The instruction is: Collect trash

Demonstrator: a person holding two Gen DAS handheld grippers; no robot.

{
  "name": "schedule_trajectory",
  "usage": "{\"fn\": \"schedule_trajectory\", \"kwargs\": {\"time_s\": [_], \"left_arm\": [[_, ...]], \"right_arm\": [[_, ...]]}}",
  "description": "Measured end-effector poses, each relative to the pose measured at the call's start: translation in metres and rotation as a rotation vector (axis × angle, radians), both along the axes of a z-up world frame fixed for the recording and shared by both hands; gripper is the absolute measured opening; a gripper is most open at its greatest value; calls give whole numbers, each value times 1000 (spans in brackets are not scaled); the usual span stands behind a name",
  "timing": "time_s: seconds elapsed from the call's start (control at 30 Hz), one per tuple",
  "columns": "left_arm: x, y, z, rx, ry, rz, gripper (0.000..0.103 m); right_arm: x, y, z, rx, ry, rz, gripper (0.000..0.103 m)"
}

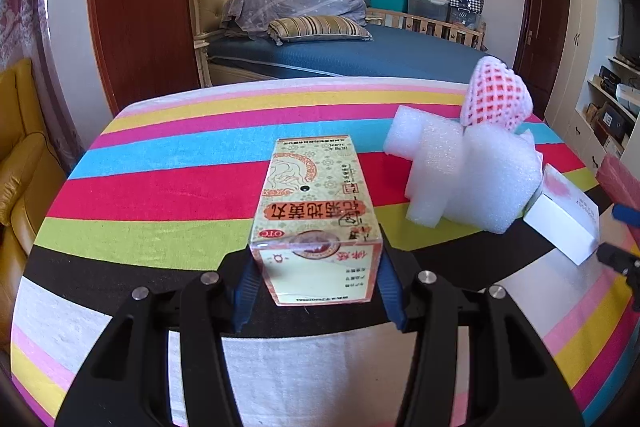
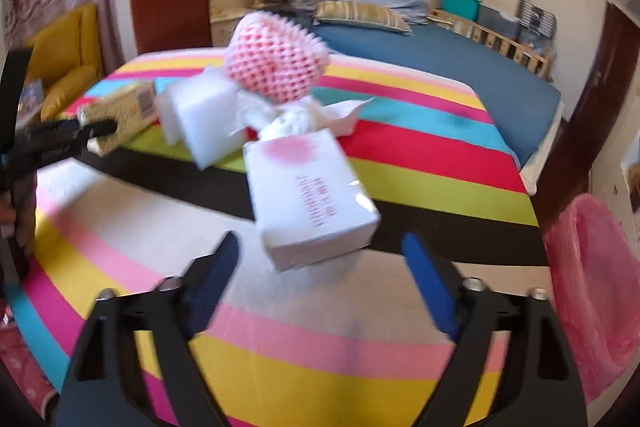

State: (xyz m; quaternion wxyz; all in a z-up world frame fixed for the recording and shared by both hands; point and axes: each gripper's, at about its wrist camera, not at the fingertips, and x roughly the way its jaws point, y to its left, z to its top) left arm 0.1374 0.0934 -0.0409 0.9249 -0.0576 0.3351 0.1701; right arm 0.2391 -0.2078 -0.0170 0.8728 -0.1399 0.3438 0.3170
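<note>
My left gripper (image 1: 316, 267) is shut on a yellow medicine box (image 1: 316, 211), its blue pads pressing both sides, just above the striped tablecloth (image 1: 160, 179). To its right lie white foam blocks (image 1: 460, 171), a pink foam net (image 1: 498, 99) and a white box with a pink spot (image 1: 564, 223). In the right wrist view my right gripper (image 2: 320, 247) stands open. The white box (image 2: 312, 199) lies just beyond its fingertips, and neither pad touches it. Behind it are the foam blocks (image 2: 200, 115), the net (image 2: 272, 67) and crumpled white paper (image 2: 296, 119).
A pink trash bag (image 2: 592, 287) hangs off the table's right side. The left gripper (image 2: 96, 129) with the yellow box (image 2: 124, 115) shows at the left. A bed (image 1: 360, 51) lies beyond the table and a yellow armchair (image 1: 24, 163) stands at the left.
</note>
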Motion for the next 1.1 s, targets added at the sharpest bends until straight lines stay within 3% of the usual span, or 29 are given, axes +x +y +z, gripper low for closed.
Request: {"fn": "schedule_trajectory", "kwargs": {"time_s": [0.1,0.43,0.53,0.8,1.1], "left_arm": [[-1,-4,-2,15,4,-6,50],[-3,-5,-6,-10,24,-5,49],[-4,-1,-6,-20,19,-3,49],[-3,-4,-6,0,22,-6,49],[-3,-6,-7,-1,22,-6,49]], "right_arm": [[10,-1,2,35,25,11,85],[34,36,-21,-54,49,48,85],[26,44,-26,-94,23,54,73],[0,33,-21,-95,-39,4,72],[-27,10,-14,-6,-47,-133,71]]}}
